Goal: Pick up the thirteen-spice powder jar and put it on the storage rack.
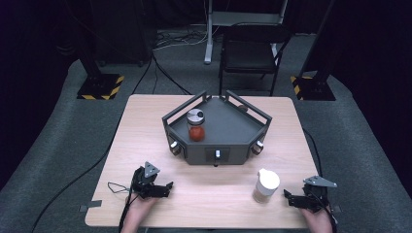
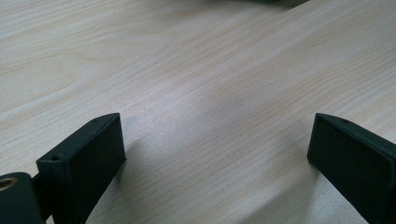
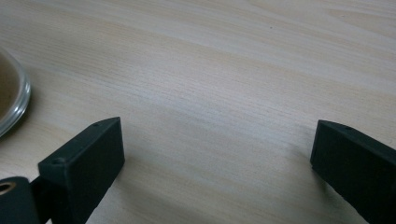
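Observation:
A glass jar with a silver lid and red contents [image 1: 196,125] stands on the left part of a dark grey railed tray [image 1: 228,131] at the table's middle. Nearer the front right stands a white-lidded jar of pale contents [image 1: 266,186]; its glass base [image 3: 11,95] shows at the left edge of the right gripper view. My left gripper [image 1: 167,188] rests low at the front left, open, with bare wood between its jaws [image 2: 217,140]. At the front right, just right of the white-lidded jar, my right gripper [image 1: 287,196] is open over bare wood [image 3: 217,142].
The tray has knobs on its front faces [image 1: 217,155]. A black folding chair [image 1: 250,51] stands behind the table, with stand bases marked in yellow and black [image 1: 99,87] on the grey carpet. Cables [image 1: 116,187] trail off the table's left front edge.

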Demonstrator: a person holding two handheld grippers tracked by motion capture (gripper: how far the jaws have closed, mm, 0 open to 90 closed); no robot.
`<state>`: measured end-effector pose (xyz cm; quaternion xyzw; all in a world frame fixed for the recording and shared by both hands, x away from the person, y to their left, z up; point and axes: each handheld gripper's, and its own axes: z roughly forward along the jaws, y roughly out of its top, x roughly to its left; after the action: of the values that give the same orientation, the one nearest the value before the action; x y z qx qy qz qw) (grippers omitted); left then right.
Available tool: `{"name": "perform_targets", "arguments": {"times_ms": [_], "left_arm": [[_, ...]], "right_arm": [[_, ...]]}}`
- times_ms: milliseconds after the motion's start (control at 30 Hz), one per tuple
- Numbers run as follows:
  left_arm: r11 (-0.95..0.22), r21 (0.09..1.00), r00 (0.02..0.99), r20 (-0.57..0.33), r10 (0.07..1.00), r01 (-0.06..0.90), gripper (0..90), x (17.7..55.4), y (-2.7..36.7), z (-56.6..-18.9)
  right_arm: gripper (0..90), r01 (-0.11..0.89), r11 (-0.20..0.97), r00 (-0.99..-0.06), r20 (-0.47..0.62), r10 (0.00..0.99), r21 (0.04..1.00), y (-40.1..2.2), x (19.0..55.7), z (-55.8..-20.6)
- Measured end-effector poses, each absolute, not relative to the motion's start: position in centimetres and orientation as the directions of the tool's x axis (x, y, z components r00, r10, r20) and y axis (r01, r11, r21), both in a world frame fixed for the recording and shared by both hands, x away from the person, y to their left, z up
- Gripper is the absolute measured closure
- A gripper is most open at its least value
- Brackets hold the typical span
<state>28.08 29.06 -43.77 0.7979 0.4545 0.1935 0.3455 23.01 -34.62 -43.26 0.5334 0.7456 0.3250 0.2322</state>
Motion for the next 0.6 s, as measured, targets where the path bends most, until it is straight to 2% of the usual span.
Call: {"name": "perform_targets", "arguments": {"times_ms": [600], "left_arm": [[-0.347,0.728,0.512,-0.006,0.859,0.591,4.0,28.1,29.0,-43.8]], "right_arm": [[4.5,0.59,0.242,-0.393,0.012,0.919,0.77,-35.0,21.7,-41.9]]}}
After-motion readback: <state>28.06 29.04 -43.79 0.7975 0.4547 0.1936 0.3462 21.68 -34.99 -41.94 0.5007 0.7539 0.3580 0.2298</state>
